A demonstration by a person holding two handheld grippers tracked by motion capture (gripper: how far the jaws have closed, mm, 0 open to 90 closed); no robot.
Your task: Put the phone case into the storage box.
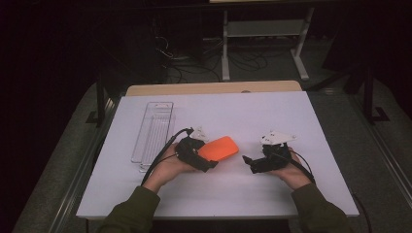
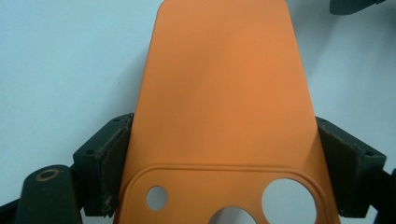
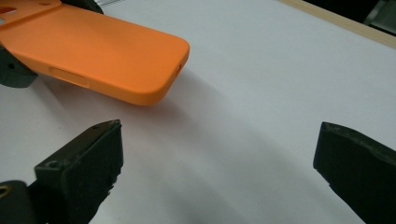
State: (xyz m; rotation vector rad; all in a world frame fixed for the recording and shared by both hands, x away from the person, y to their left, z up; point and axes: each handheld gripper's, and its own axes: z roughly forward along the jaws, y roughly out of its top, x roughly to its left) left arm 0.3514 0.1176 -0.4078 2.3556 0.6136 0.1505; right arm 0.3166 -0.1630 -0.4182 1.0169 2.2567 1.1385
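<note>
An orange phone case (image 1: 221, 148) hangs just above the white table top, near its middle. My left gripper (image 1: 206, 156) is shut on the case's camera end. In the left gripper view the pads (image 2: 114, 154) press on both long edges of the case (image 2: 224, 93), next to the round camera cut-outs. My right gripper (image 1: 248, 164) is to the right of the case and points towards it with a gap between them. In the right gripper view its jaws (image 3: 219, 163) stand wide open over bare table, and the case's free end (image 3: 102, 51) lies ahead at the upper left.
A clear plastic tray (image 1: 153, 128) lies lengthwise on the left part of the white table cover (image 1: 218, 194). A wooden edge (image 1: 214, 88) borders the far side. Beyond it are cables and white desk legs (image 1: 226, 53) on a dark floor.
</note>
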